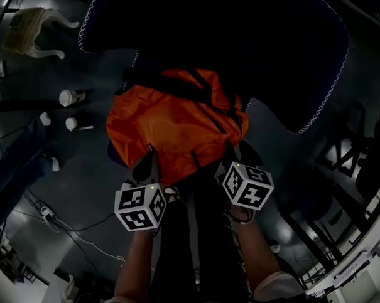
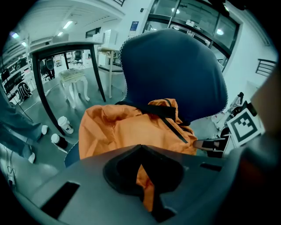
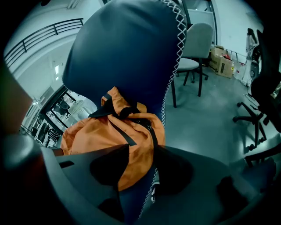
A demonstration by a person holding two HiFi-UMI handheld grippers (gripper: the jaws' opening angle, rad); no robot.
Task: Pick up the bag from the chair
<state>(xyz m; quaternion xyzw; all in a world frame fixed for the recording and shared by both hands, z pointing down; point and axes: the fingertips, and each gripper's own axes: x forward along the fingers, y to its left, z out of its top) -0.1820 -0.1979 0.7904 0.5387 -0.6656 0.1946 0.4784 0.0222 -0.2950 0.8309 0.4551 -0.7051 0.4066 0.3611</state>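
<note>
The orange bag (image 1: pixel 169 125) lies crumpled on the seat of the dark blue chair (image 1: pixel 307 65), black straps crossing its top towards 12 o'clock, where the backrest rises behind it. Both grippers meet the bag's near edge, at 6 o'clock of the bag in the head view. The left gripper (image 2: pixel 144 186) comes in at about 7 o'clock of the bag, and its jaws are pressed on a narrow fold of orange fabric that fills the slit between them. The right gripper (image 3: pixel 134 169) comes in at about 5 o'clock; its jaws pinch a thicker corner of the bag, which spans the gap between them, with the chair's white-stitched edge showing just below the fabric. On the grey floor at 9 o'clock of the bag stand two white bottles (image 1: pixel 71 97), near each other, and at 10 o'clock a pale stool (image 1: pixel 32 31). Thin cables (image 1: pixel 55 217) trail across the floor at 8 o'clock.
</note>
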